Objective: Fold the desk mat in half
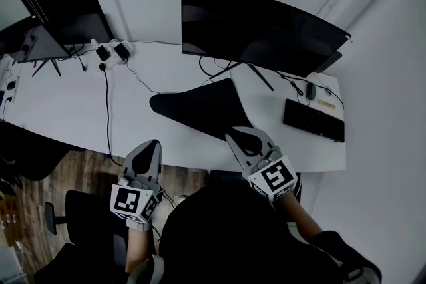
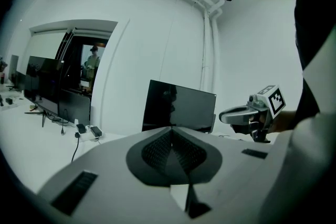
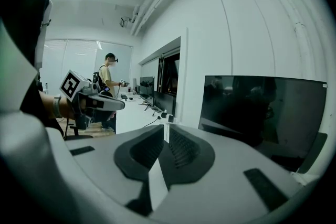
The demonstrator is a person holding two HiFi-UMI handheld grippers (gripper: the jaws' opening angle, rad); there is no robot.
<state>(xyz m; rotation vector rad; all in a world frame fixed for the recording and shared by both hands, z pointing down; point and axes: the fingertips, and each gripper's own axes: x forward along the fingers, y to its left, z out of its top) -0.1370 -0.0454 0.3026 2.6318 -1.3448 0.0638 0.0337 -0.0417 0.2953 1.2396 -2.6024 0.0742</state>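
At 10 o'clock a dark screen (image 1: pixel 40 43) stands on the white bench (image 1: pixel 60 110). Just right of it lies a power strip (image 1: pixel 113 52), with a cable (image 1: pixel 106 110) running from it toward 6 o'clock, over the bench's near edge. The left tongs (image 1: pixel 153 145) sit at 7 o'clock by that near edge, closed and empty, well apart from the desk mat (image 1: pixel 200 106). The mat, dark, lies at the bench's centre before the curved monitor (image 1: pixel 259 30), which stands at 12 o'clock, and its left end tapers to a point. The right tongs (image 1: pixel 235 136) are at the mat's near right corner, at 5 o'clock of it. Their jaws are together with nothing seen between them, and I cannot tell whether they touch the mat. At 3 o'clock lie a mouse (image 1: pixel 310 90) and a black keyboard (image 1: pixel 313 120).
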